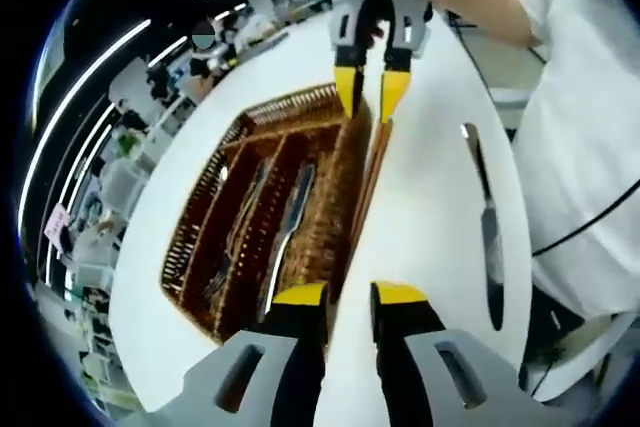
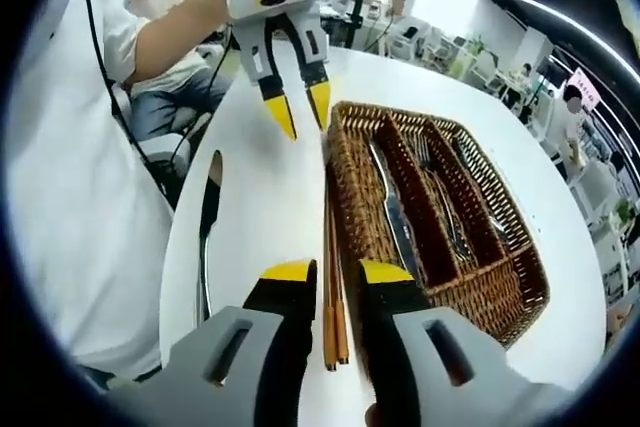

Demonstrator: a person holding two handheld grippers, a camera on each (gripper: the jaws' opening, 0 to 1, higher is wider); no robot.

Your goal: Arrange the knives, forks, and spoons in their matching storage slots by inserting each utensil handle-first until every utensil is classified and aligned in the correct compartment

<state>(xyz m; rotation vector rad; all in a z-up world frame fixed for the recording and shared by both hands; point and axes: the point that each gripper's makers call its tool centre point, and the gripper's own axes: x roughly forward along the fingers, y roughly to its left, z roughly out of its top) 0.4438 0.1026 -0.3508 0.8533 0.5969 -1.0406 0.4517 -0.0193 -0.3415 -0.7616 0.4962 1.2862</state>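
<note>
Currently both grippers hover over the white surface (image 1: 440,217) with jaws parted and holding nothing: left gripper (image 1: 349,294) at lower centre of the left gripper view, right gripper (image 2: 337,269) at lower centre of the right gripper view. The wicker tray (image 2: 350,162) already holds a knife, fork and spoon. One knife (image 2: 207,237) lies loose at centre left; chopsticks (image 2: 334,287) lie against the tray's wall.

Risks, as judged: the flat knife may slip from the jaws; chopsticks may be nudged; the knife may go in blade-first.
</note>
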